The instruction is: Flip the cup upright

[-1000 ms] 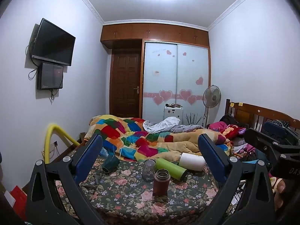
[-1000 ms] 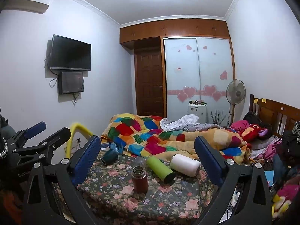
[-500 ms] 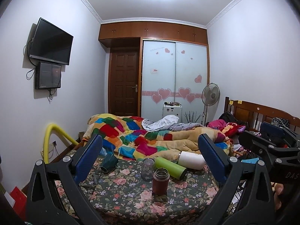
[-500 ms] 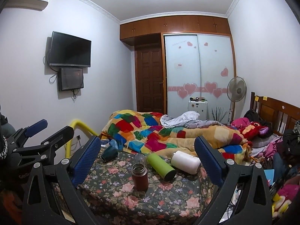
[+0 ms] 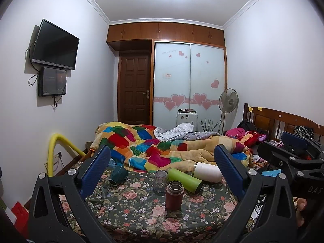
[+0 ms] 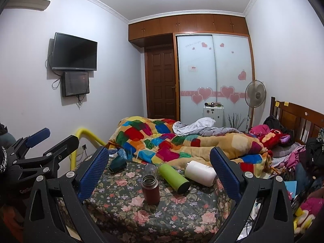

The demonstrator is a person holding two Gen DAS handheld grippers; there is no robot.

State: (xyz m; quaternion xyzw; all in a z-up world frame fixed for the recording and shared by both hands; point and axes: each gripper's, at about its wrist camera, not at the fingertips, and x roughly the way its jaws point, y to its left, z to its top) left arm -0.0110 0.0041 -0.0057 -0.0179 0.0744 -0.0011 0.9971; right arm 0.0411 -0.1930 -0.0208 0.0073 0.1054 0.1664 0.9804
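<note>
Floral cloth (image 5: 129, 206) on the bed's near end carries several cups, the green cup (image 5: 184, 179) lying on its side mid-cloth, so I'd bring the right gripper (image 6: 160, 174), jaws wide apart like the left gripper (image 5: 162, 172), squarely across its body before closing.

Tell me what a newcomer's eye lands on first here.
The patchwork quilt, heaped across the bed behind the floral tablecloth, grabs attention first. Next come the cups on that cloth: a green bottle and a white cup lying on their sides, with a brown flask standing upright in front. Both grippers hang open, clear of them.
</note>
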